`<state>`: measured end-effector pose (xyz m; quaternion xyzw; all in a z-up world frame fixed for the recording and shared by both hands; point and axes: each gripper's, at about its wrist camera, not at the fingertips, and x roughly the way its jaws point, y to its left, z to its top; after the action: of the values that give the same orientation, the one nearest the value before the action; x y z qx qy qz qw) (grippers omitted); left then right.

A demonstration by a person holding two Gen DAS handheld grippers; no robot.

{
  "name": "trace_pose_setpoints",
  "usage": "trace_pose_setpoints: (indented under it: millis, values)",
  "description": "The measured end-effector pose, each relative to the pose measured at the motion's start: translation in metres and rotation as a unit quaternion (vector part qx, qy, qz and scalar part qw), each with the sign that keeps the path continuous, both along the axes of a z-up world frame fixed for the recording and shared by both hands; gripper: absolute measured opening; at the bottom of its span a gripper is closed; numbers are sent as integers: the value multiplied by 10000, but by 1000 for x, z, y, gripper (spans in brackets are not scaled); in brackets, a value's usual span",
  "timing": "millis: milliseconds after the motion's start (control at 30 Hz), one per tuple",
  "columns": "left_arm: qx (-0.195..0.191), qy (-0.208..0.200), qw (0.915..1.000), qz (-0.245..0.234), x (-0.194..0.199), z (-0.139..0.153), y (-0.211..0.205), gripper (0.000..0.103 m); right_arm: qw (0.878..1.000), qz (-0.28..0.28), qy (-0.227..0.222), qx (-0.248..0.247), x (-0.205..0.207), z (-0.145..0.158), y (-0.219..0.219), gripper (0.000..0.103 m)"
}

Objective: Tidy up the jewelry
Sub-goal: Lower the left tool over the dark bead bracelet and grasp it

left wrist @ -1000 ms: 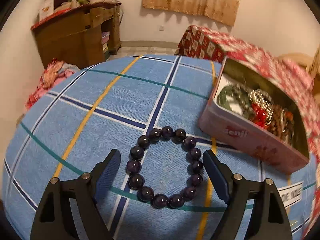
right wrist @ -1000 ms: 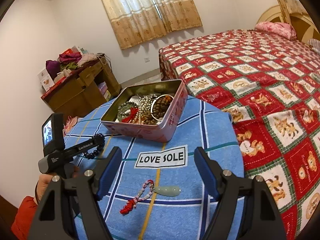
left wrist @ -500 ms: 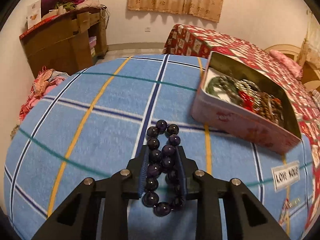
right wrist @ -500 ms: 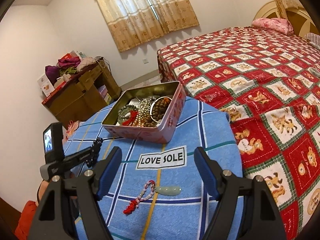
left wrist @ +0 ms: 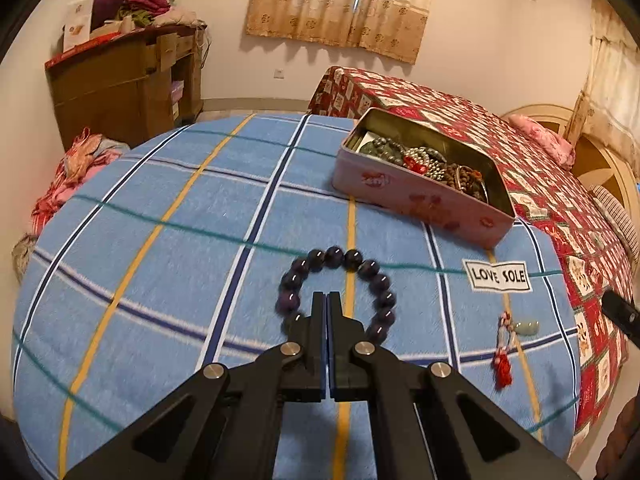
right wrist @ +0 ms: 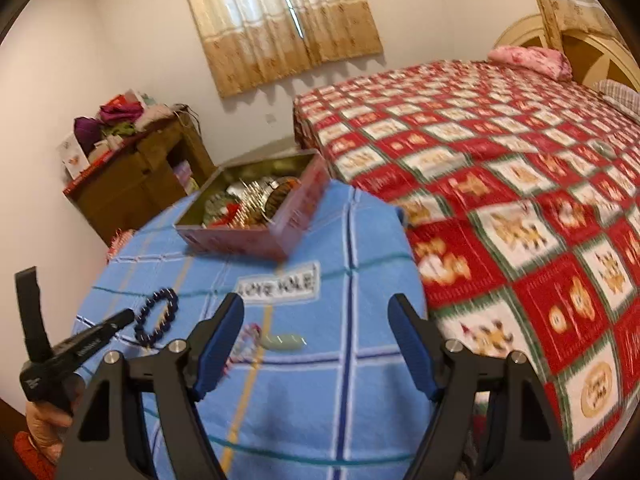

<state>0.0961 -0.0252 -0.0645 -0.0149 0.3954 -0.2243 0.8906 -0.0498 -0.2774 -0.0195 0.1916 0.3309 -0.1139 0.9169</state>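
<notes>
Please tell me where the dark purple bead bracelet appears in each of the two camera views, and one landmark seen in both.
Left wrist: the bead bracelet is at centre, ringing the shut left tool's tips.
Right wrist: lower left, small, at the left tool's tip.
Shared landmark: the LOVE SOLE label on the blue cloth.

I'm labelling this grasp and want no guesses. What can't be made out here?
- Left wrist view: the near side of the bead bracelet is hidden behind the shut left gripper; whether it is pinched cannot be told.
- Right wrist view: motion blur smears the contents of the tin and the jade pendant.
</notes>
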Motion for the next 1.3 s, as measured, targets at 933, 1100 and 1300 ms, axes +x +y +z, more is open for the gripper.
trace_pose_setpoints:
  millis: [933,1100,1300]
  values:
    - [910,137,9937,-644,32,-20,-52,28,9998,113,-3,137,-3,0,4,78]
    - [673,127,9955,-652,27,-20,-44,27,9999,82,37,101,-4,-2,2,78]
    - [50,44,9981,-606,11,-3,-33,0,9998,129,133,-95,-9,-6,2,78]
